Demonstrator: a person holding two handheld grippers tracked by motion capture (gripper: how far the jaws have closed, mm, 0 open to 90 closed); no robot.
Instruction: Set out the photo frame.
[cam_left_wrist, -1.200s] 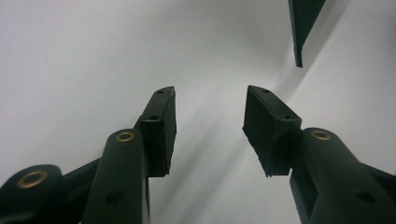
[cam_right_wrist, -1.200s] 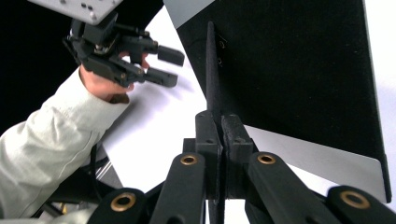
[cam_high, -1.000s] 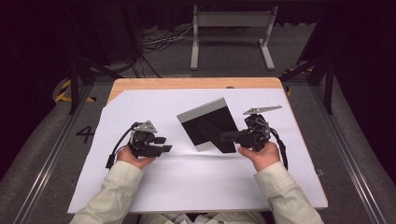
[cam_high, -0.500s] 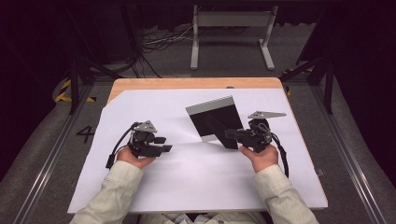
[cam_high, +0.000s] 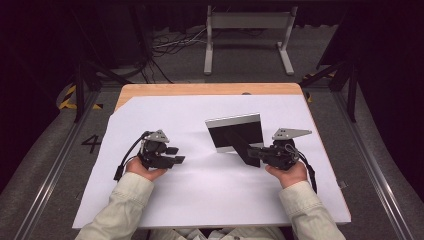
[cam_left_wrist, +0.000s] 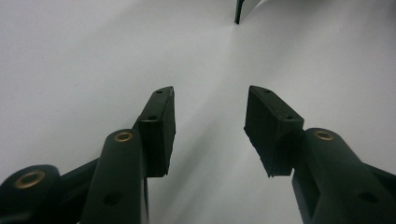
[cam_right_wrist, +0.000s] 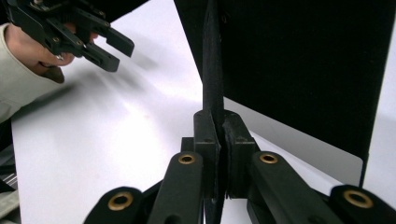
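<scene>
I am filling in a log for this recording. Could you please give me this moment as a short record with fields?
object in hand: black picture frame with silver edge, standing on the table
support leg: black back leg, clamped between the jaws
right gripper: shut on the leg, at the frame's right
left gripper: open, nothing between the jaws, apart from the frame
surface: white sheet over a wooden table
person: both hands in pale sleeves

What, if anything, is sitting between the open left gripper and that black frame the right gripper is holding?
Nothing visible. Bare white sheet lies between the left gripper and the black frame, which stands tilted with its back leg pinched in the right gripper.
</scene>
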